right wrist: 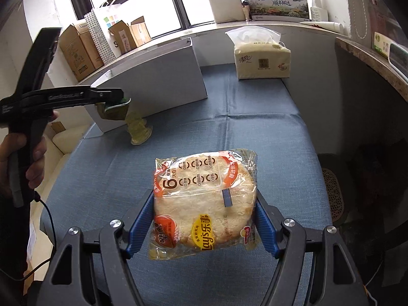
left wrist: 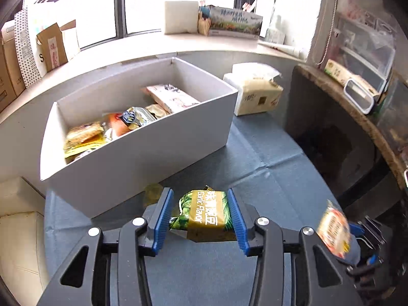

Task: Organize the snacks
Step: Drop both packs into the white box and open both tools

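My left gripper (left wrist: 199, 194) is shut on a green garlic-flavour snack packet (left wrist: 204, 213), held above the blue cloth in front of a white box (left wrist: 142, 158). Several snack packets (left wrist: 132, 118) lie in the box. In the right wrist view the left gripper (right wrist: 116, 103) hangs by the white box (right wrist: 158, 76) with the green packet (right wrist: 113, 112) in its jaws. My right gripper (right wrist: 204, 196) is shut on a Lay's cracker packet (right wrist: 204, 204), held above the cloth. A pale yellow-green packet (right wrist: 139, 130) lies on the cloth near the box.
A tissue pack (right wrist: 262, 58) stands at the back of the blue cloth (right wrist: 255, 132). Cardboard boxes and bags (right wrist: 102, 43) line the window sill. A dark counter edge (left wrist: 357, 117) runs along the right. A person's hand (right wrist: 23, 158) holds the left gripper's handle.
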A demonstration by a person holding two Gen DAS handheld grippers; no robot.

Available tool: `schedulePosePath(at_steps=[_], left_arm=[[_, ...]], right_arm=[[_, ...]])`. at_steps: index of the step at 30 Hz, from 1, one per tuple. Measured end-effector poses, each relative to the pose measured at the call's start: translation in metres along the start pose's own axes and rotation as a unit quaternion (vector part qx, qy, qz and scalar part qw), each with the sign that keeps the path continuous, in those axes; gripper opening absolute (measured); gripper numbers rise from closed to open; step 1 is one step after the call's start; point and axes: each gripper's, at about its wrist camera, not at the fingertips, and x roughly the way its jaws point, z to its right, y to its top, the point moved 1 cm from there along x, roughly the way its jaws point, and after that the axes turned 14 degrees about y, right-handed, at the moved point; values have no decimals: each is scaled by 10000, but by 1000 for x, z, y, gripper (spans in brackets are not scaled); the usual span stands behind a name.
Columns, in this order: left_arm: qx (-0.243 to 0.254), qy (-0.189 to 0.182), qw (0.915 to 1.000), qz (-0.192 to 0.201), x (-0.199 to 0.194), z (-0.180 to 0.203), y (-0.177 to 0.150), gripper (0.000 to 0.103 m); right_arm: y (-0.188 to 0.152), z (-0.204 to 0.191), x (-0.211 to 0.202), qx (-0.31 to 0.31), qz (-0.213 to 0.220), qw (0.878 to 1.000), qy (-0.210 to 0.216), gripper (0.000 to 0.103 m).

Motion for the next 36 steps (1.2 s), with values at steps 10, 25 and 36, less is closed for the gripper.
schedulePosePath(at_steps=[10, 25, 36], left_arm=[[-678, -56, 9958, 614, -55, -70, 24, 47], [-1174, 461, 9913, 369, 48, -145, 127, 47], [-1393, 416, 9893, 160, 68, -170, 112, 103]], right_arm=[[78, -34, 17, -413, 322, 9965, 645, 77], [263, -63, 114, -730, 393, 9932, 821, 77], [280, -40, 164, -155, 178, 9967, 783, 103]])
